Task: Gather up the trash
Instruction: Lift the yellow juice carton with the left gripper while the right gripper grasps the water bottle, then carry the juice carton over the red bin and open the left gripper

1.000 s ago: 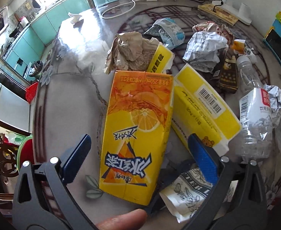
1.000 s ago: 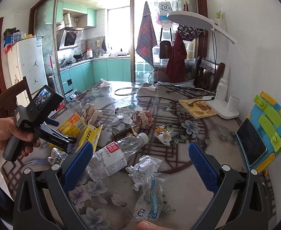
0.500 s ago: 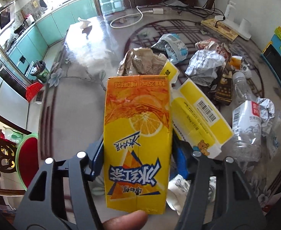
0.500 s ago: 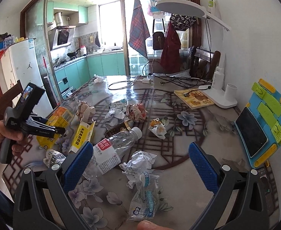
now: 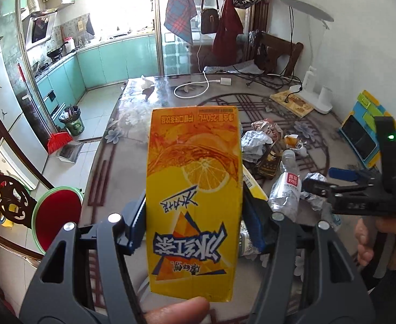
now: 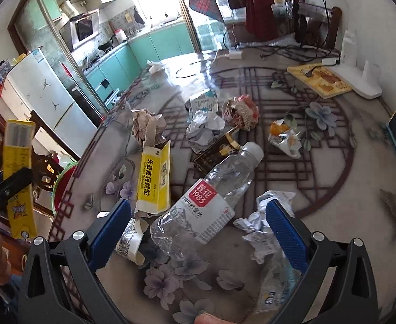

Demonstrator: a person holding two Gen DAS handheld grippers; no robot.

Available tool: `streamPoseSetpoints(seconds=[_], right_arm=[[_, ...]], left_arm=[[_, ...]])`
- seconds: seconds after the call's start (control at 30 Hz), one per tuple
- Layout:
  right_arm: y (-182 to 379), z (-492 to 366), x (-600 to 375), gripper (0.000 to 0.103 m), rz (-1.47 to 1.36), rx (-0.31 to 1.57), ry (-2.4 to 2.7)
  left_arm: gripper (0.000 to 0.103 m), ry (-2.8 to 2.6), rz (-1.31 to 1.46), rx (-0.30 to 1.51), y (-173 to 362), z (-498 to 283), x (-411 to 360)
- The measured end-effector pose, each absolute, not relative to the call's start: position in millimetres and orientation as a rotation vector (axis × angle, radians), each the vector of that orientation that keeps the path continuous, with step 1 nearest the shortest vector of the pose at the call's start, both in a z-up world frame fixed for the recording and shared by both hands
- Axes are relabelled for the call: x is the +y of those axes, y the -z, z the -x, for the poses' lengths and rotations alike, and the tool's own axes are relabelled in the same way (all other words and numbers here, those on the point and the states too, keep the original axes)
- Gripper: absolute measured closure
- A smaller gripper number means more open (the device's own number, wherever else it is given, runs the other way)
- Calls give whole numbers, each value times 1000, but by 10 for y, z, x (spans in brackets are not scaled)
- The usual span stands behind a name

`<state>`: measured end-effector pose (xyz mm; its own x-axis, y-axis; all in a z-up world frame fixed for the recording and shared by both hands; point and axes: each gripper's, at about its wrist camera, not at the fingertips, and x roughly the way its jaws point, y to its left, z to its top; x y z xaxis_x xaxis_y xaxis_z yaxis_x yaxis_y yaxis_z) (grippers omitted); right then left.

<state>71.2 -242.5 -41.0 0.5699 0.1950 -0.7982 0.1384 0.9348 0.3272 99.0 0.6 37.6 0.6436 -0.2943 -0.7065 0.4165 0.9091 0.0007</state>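
Observation:
My left gripper (image 5: 195, 224) is shut on a yellow-orange lemon tea carton (image 5: 194, 202) and holds it upright, lifted off the table; the carton also shows at the far left of the right wrist view (image 6: 18, 172). My right gripper (image 6: 198, 232) is open, low over the table, with a crushed clear water bottle (image 6: 211, 205) lying between its fingers. A yellow medicine box (image 6: 154, 178), crumpled paper (image 6: 203, 129) and foil wrappers (image 6: 265, 224) lie around it.
The glass-topped patterned table (image 6: 319, 178) carries more litter, a book (image 6: 322, 81), a white lamp base (image 6: 359, 81) and cables. A red basin with a green rim (image 5: 56, 216) stands on a chair to the left. A small bin (image 5: 72, 120) and red broom (image 5: 59, 140) stand on the kitchen floor.
My left gripper closed on the tea carton and lifted it off the table, tilting up. My right gripper moved down and forward over the water bottle.

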Motion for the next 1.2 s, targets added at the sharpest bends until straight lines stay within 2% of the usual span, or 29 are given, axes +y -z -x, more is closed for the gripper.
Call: streamPoseSetpoints(seconds=[0.27, 0.37, 0.47, 0.63, 0.67, 0.8, 1.07, 1.2], right_arm=[[805, -1048, -2438, 7, -477, 1107, 119], [941, -1128, -2429, 16, -482, 1162, 165], [1059, -1145, -2340, 32, -439, 1208, 152], [1060, -1005, -2330, 37, -397, 1185, 140], [1048, -967, -2333, 41, -393, 1180, 139], [889, -810, -2320, 46, -325, 1133, 116], [265, -471, -2117, 47, -134, 945, 98], [-65, -560, -1824, 47, -78, 867, 26]], left_arm=[[44, 401, -109, 777, -351, -983, 202], [44, 411, -94, 759, -399, -942, 258], [44, 418, -77, 747, -413, -895, 330], [44, 413, -89, 721, -464, -859, 347], [44, 414, -84, 721, -470, -861, 356], [44, 388, -69, 718, -458, -862, 416], [44, 291, -22, 697, -513, -950, 700], [44, 215, -37, 657, -649, -1026, 963]])
